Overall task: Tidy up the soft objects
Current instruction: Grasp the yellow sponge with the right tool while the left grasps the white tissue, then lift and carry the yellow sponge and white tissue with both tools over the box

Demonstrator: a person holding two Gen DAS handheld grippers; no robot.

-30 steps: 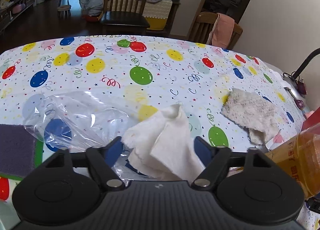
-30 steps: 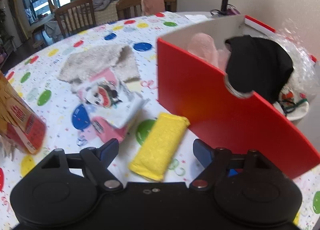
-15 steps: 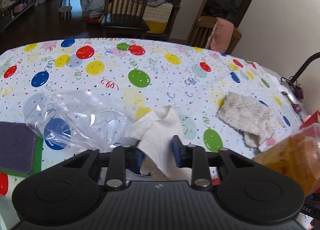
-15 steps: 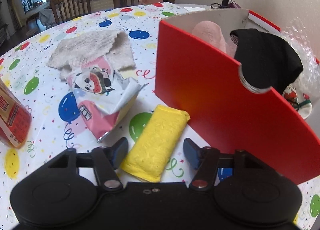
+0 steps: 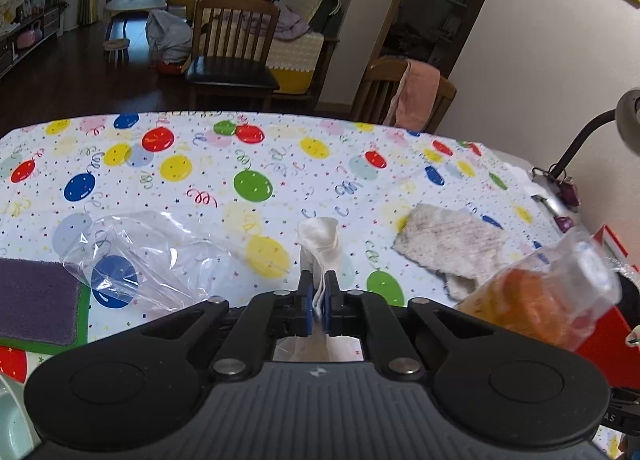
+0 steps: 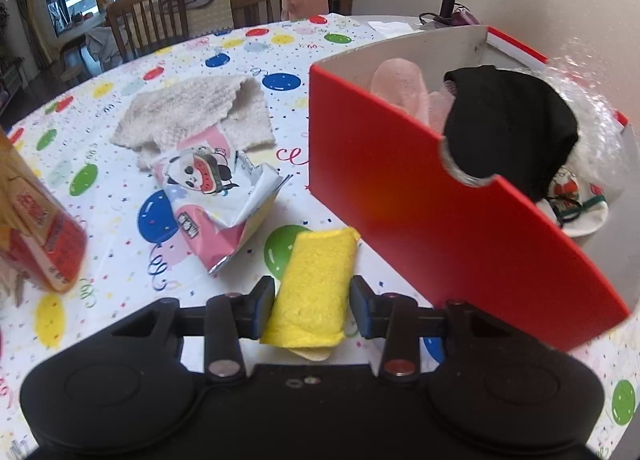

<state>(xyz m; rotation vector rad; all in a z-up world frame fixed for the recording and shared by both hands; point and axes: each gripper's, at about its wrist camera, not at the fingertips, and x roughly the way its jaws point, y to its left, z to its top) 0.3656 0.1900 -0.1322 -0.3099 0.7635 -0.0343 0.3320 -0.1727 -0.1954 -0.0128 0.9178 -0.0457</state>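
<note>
Cloth is in both claws at once, which suits a sorting job where each soft piece has to be carried to one place. The left claw [image 5: 316,302] is pressed together on a crumpled white cloth [image 5: 320,244], pinching it low so that its upper fold stands up above the fingers; held this way the limp fabric should lift off the balloon-patterned bench [image 5: 248,163] in one bunch rather than trail. The right claw [image 6: 312,308] straddles a rolled yellow towel [image 6: 316,280] lying on the bench, fingers at either flank, the left one touching and the right one seemingly just short; I judge it closing, not yet gripping. The roll lies just beside the red-walled open box [image 6: 440,211], which already holds a pink fabric piece [image 6: 400,87] and a black garment [image 6: 512,127] draped over its rim, so the box looks like the collecting place. A fluffy beige washcloth [image 6: 192,111] remains flat farther off, partly under a panda-printed tissue pack [image 6: 216,195], probably next.
</note>
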